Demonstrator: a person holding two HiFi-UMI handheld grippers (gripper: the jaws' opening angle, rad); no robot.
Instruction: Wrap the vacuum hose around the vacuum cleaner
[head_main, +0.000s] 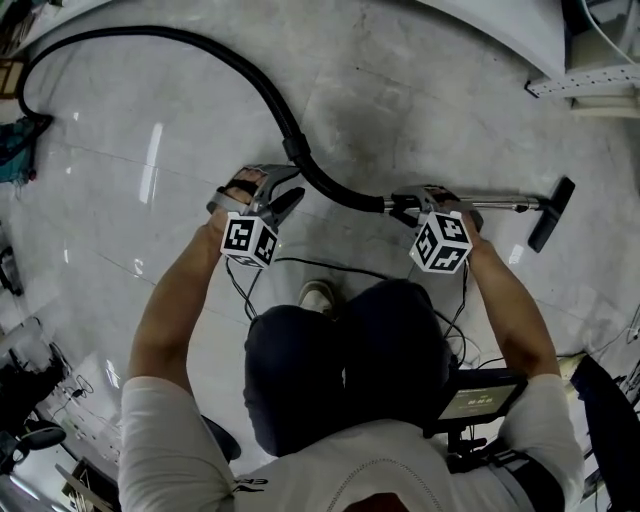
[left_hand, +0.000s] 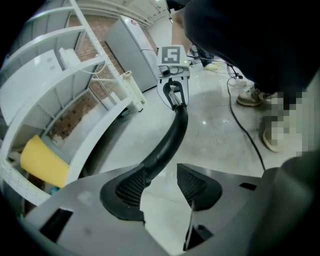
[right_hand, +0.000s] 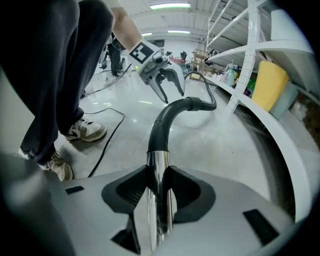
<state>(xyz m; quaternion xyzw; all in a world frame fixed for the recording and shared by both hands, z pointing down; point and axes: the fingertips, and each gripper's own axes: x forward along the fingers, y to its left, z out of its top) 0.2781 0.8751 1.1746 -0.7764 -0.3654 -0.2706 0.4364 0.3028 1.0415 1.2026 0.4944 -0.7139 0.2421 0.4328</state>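
Nearest you, your right gripper is clamped on the metal tube, one pad pressed to each side of it just behind the black cuff where the hose begins. Your left gripper stands spread. The hose runs between its jaws and lies against the left pad, but the other pad is clear of it, so nothing is pinched there. Beyond the grippers the tube reaches out to your right and ends in the floor head. The hose sweeps the other way in one long arc over the pale floor to the upper left of the head view, where its far end leaves sight. No view shows the cleaner's body clearly. Farthest off, white shelves curve along the edge of the room. Expect two kinds of handling. The hose is probably light, soft and springy, and likely to slide through loose jaws and spring out of any loop you lay. The tube is stiff, smooth enough to slip, and weighted at its far end by the floor head. Hold the tube close to the cuff, and take the hose a short way along from it, re-gripping loop by loop.
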